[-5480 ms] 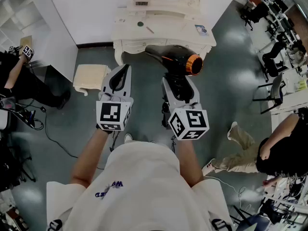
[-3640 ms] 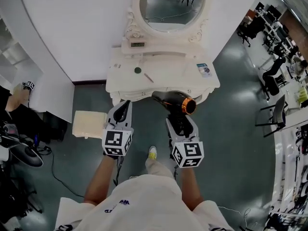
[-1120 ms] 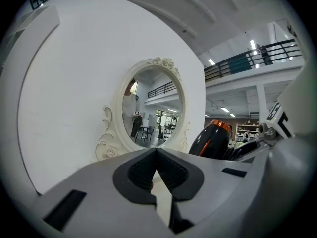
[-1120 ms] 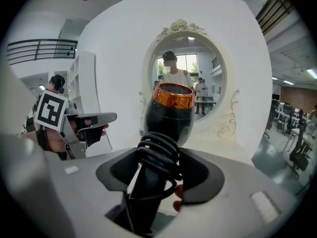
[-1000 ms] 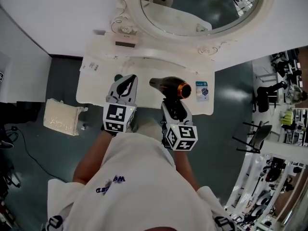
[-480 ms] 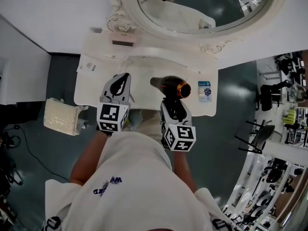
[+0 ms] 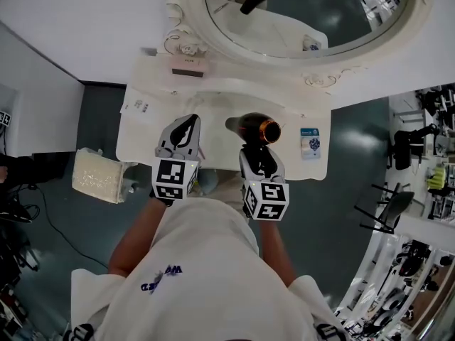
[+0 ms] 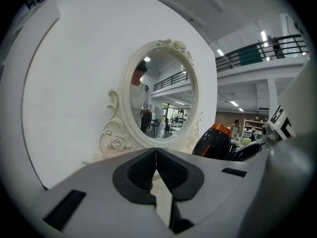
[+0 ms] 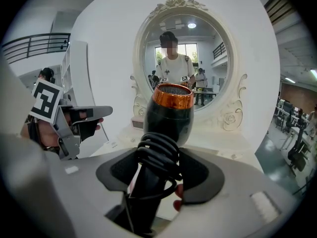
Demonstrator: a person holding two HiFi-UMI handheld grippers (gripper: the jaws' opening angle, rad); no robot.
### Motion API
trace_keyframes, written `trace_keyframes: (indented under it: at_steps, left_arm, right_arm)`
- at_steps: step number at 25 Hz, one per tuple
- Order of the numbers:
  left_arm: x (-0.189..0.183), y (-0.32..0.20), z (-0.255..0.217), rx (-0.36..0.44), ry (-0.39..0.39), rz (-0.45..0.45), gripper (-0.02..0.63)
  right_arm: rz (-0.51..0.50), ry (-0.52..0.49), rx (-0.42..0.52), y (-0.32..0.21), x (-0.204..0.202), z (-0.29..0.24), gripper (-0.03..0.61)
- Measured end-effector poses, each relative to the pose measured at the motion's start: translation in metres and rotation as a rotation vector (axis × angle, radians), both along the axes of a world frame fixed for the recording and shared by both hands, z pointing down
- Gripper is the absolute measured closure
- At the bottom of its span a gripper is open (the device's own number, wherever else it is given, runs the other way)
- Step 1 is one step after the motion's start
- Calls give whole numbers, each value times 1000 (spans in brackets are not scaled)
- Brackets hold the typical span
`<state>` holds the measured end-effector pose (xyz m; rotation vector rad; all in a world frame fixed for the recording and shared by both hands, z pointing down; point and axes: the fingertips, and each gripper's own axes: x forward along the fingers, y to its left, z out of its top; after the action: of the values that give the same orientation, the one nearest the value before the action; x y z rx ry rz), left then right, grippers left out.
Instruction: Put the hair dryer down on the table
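Observation:
A black hair dryer [image 7: 254, 128] with an orange ring hangs over the cream dressing table [image 7: 142, 130], its barrel lying crosswise. My right gripper [image 7: 259, 156] is shut on its handle. In the right gripper view the hair dryer [image 9: 168, 114] stands up between the jaws, its coiled cord wrapped round the handle. My left gripper [image 7: 180, 132] is shut with nothing in it, over the table to the left of the dryer. In the left gripper view my left gripper [image 8: 156, 165] shows its pads pressed together, and the hair dryer [image 8: 214, 141] shows at the right.
An oval mirror [image 7: 306, 13] in a carved frame stands at the table's back. A small clock box [image 7: 188, 66], a paper tag [image 7: 138, 106] and a blue card [image 7: 309, 141] lie on the tabletop. A cream stool [image 7: 97, 175] sits on the floor at left.
The person has walked up to the dressing table with the hair dryer held in the right gripper. Both grippers, once over the floor, are over the tabletop now.

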<state>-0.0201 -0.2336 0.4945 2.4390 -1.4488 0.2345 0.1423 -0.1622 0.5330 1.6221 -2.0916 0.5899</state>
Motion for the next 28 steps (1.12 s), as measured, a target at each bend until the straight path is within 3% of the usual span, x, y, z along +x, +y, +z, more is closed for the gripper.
trace_keyframes:
  at_steps: [9,17,28]
  left_arm:
    - [-15,-3,18,-32,-37,-29,604]
    - [-6,0,40,-65,-53,8,604]
    - [8,-4,64,-115,-87,52,603]
  right_arm:
    - [22,-3,-2,-20,-2,16,311]
    - [6,-6,-24,-33,-7,24,311]
    - [13,-40,-129,-58,-10,57,313]
